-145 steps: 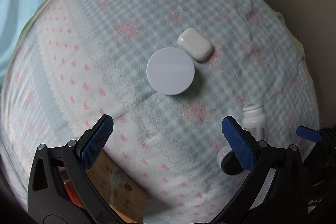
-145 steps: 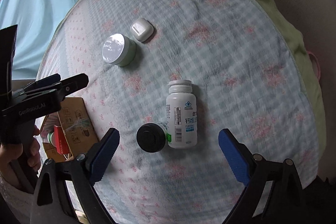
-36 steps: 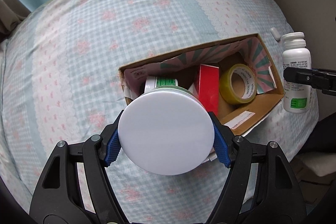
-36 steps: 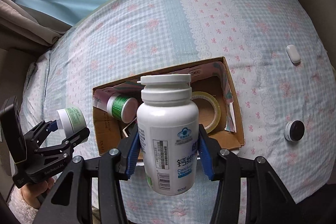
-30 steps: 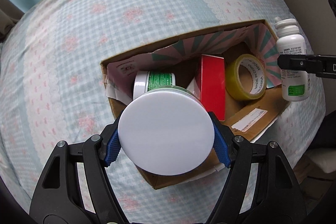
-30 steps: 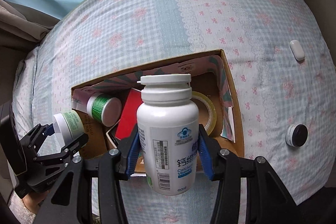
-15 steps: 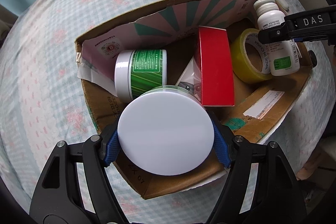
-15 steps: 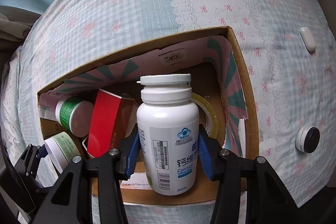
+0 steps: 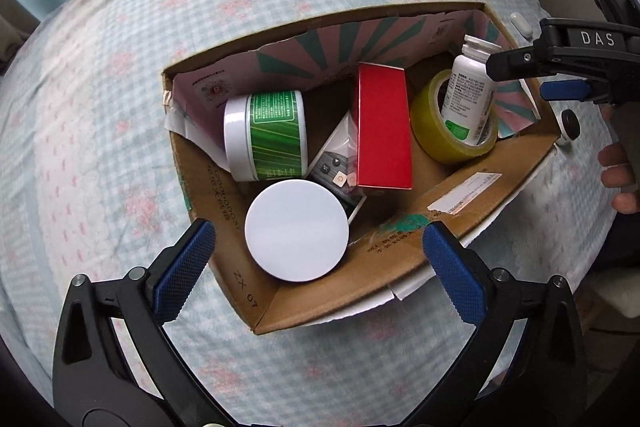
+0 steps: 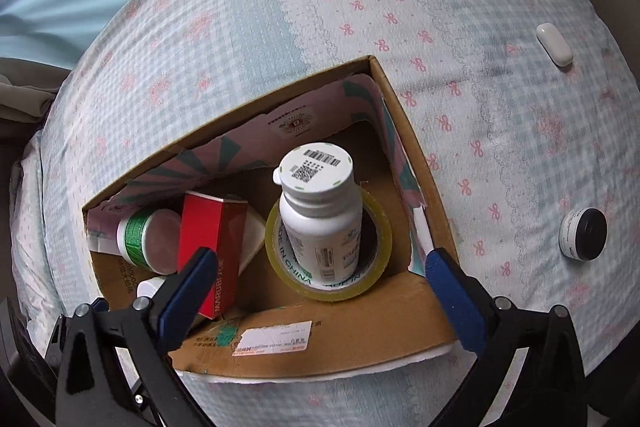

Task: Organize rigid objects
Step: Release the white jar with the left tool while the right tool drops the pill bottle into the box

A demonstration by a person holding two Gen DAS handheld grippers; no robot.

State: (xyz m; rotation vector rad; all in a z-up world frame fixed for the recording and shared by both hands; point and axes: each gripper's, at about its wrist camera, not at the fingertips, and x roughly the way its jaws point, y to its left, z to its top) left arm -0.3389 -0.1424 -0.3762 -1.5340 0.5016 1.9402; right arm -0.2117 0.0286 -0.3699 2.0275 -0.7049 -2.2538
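Note:
An open cardboard box (image 9: 400,267) lies on the checked bedspread. The white-lidded jar (image 9: 296,230) rests inside it at the near left corner. Above it my left gripper (image 9: 318,247) is opening wide, its blue pads (image 9: 188,259) clear of the jar. The white pill bottle (image 10: 320,211) stands upright inside the yellow tape roll (image 10: 332,287) at the right end of the box. My right gripper (image 10: 320,267) is opening above it, and neither pad touches the bottle. In the left wrist view the right gripper (image 9: 536,75) hangs over the box's right end.
Also in the box are a green-labelled jar (image 9: 266,135), a red carton (image 9: 382,125) and a small remote (image 9: 334,167). On the bedspread to the right lie a white earbud case (image 10: 554,44) and a small black-lidded jar (image 10: 584,234). A person's fingers (image 9: 618,167) show at right.
Both grippers have opened over the box. The white-lidded jar has dropped out of the left one into the box. The bottle has left the right one and stands in the tape roll.

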